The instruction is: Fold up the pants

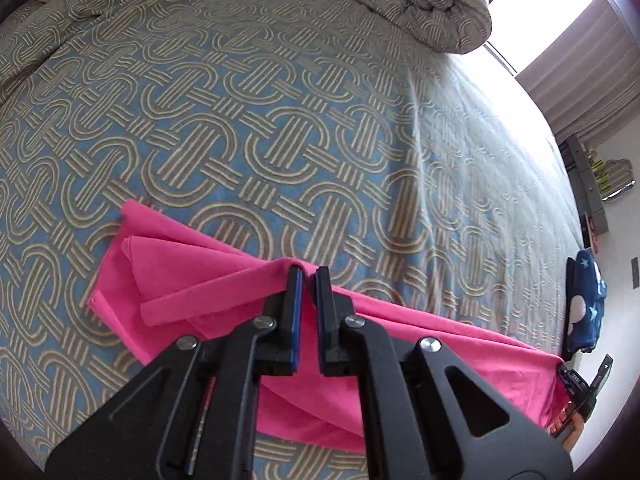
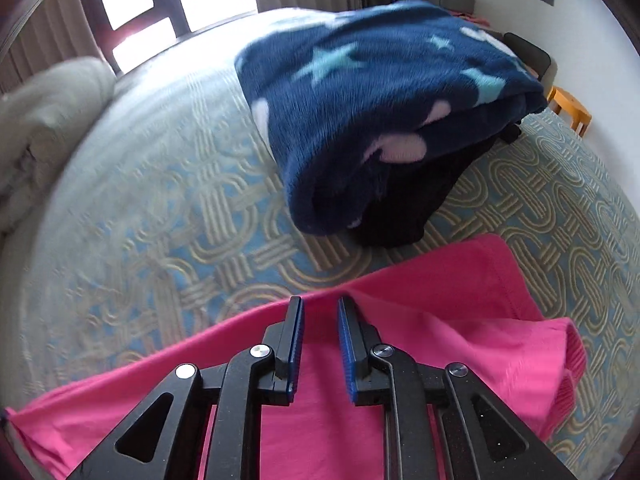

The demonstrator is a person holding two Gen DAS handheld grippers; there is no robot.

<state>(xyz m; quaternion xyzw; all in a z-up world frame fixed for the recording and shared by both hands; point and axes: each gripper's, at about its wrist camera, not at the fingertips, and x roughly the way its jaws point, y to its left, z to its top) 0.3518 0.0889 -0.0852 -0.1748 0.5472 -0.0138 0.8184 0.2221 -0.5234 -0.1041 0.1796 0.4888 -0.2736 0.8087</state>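
Observation:
Pink pants lie on a patterned bedspread, one end folded and rumpled at the left. My left gripper is nearly closed on a raised fold of the pink fabric, which peaks at its tips. In the right wrist view the pants stretch across the bottom, their ribbed waistband at the right. My right gripper has a narrow gap between its jaws, with the lifted fabric edge running between the tips. The right gripper also shows at the far right of the left wrist view.
A folded navy star blanket lies on dark clothing just beyond the pants. A rolled duvet sits at the far side of the bed. Window, curtains, a grey shelf and an orange stool stand past the bed edge.

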